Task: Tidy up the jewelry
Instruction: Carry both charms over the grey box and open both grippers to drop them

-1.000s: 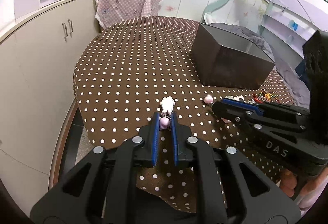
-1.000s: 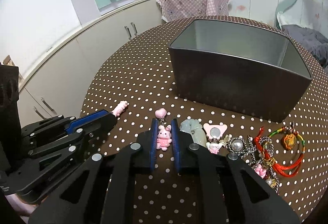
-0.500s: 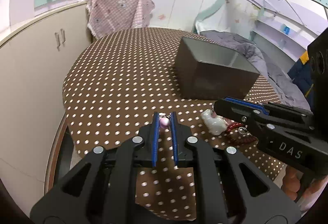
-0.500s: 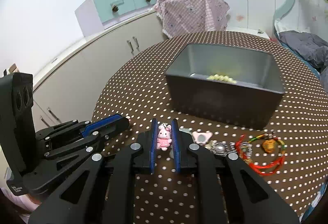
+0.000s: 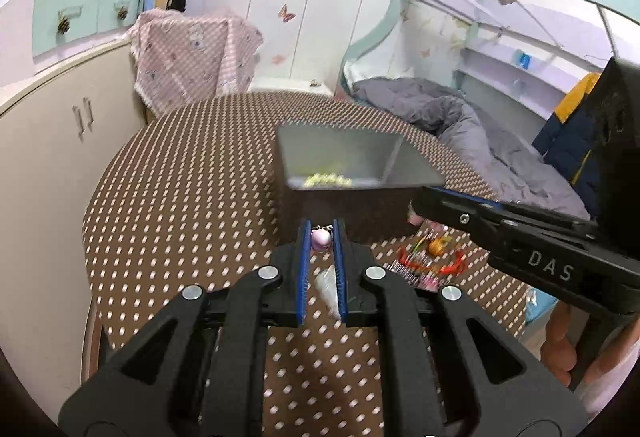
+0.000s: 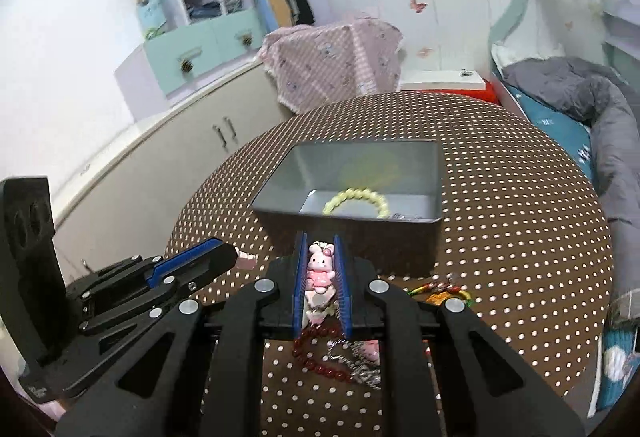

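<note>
Jewelry here is small and light: charms on short chains, bead strings, cords. In the left wrist view, the left gripper point(image 5: 320, 237) pinches a pale pink bead charm point(image 5: 321, 239) between its blue pads, raised above the polka-dot tablecloth point(image 5: 180, 197) and just short of the grey metal tin point(image 5: 352, 161). Something whitish hangs below the bead, too blurred to name. A charm like this probably weighs almost nothing but is smooth and rounded, so it could slip or swing; a hold on the bead's widest part, as now, seems sound. A yellow-green bead bracelet point(image 5: 326, 179) lies inside the tin. Red cords and mixed trinkets point(image 5: 432, 261) lie on the cloth beside the tin. The right gripper enters from the right, its tips near the tin's front corner.

In the right wrist view, the right gripper point(image 6: 321, 261) is closed on a pink bunny charm point(image 6: 320, 269), held upright in front of the tin point(image 6: 360, 221), whose bracelet point(image 6: 356, 201) shows clearly. Dark red beads point(image 6: 316, 353) and a silver chain point(image 6: 360, 365) lie on the cloth below; chains go limp and tangle easily. The room is a child's bedroom: cream cabinets point(image 6: 168, 157), a pink checked cover point(image 6: 332, 61), a bed with grey quilt point(image 6: 592, 93).
</note>
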Action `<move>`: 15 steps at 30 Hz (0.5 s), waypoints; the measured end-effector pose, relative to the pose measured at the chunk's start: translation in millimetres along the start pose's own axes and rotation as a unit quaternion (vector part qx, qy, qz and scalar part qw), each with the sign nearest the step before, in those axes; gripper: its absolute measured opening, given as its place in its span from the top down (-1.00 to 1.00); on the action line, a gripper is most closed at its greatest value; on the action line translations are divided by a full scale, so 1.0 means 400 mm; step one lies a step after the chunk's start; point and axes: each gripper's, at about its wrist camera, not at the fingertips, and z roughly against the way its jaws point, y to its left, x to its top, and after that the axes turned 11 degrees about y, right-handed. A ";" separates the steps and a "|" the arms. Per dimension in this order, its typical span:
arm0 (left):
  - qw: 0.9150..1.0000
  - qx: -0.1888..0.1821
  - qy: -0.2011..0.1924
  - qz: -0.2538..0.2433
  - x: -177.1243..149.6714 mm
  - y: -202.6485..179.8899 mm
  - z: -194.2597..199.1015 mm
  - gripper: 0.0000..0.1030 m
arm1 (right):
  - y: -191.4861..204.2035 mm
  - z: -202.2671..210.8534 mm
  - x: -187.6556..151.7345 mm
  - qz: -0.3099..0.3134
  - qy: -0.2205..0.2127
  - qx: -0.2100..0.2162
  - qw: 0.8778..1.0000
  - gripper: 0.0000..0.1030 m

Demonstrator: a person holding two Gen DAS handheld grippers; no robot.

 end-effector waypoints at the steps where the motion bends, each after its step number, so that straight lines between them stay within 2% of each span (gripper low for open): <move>1: 1.000 -0.002 -0.004 0.000 0.006 -0.003 0.001 0.78 | -0.006 0.005 0.004 -0.004 -0.002 0.003 1.000 0.77; 9: 0.999 -0.019 -0.023 -0.011 0.067 -0.026 -0.011 0.78 | -0.035 0.028 0.055 -0.016 -0.025 -0.007 1.000 0.77; 15: 0.999 -0.029 -0.024 -0.019 0.094 -0.036 -0.026 0.78 | -0.047 0.005 0.068 -0.029 -0.020 -0.013 0.999 0.77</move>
